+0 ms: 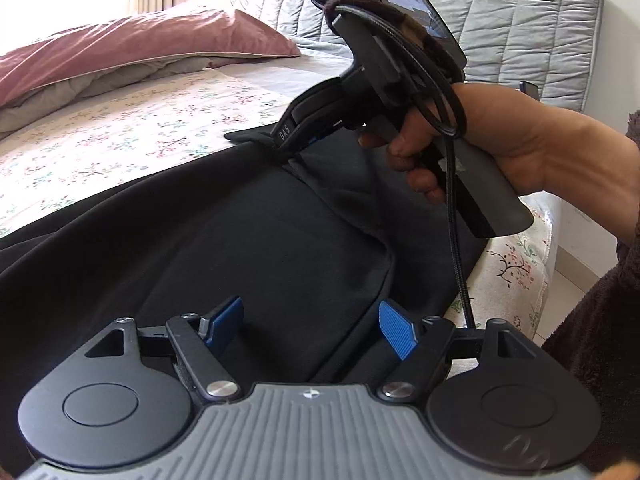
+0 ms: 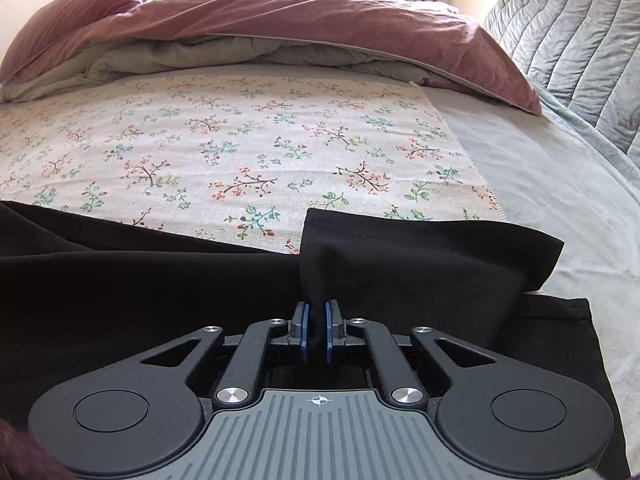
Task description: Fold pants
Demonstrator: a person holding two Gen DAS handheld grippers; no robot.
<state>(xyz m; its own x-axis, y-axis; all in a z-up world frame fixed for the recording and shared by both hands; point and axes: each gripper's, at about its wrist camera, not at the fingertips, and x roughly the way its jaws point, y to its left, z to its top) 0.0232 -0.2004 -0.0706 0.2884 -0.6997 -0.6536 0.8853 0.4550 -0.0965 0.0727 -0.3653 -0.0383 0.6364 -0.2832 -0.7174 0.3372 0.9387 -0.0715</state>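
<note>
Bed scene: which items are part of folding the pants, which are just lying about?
In play:
- black pants
- right gripper, shut on a fold of the pants
- left gripper, open above the pants

Just lying about:
- floral sheet
- pink duvet
- grey quilted cover

One pair of black pants (image 2: 160, 300) and one flowered cloth (image 2: 240, 140) are seen. Two grippers, the left gripper (image 1: 310, 330) and the right gripper (image 2: 316, 330), and one pink quilt (image 2: 280, 24) are counted.
</note>
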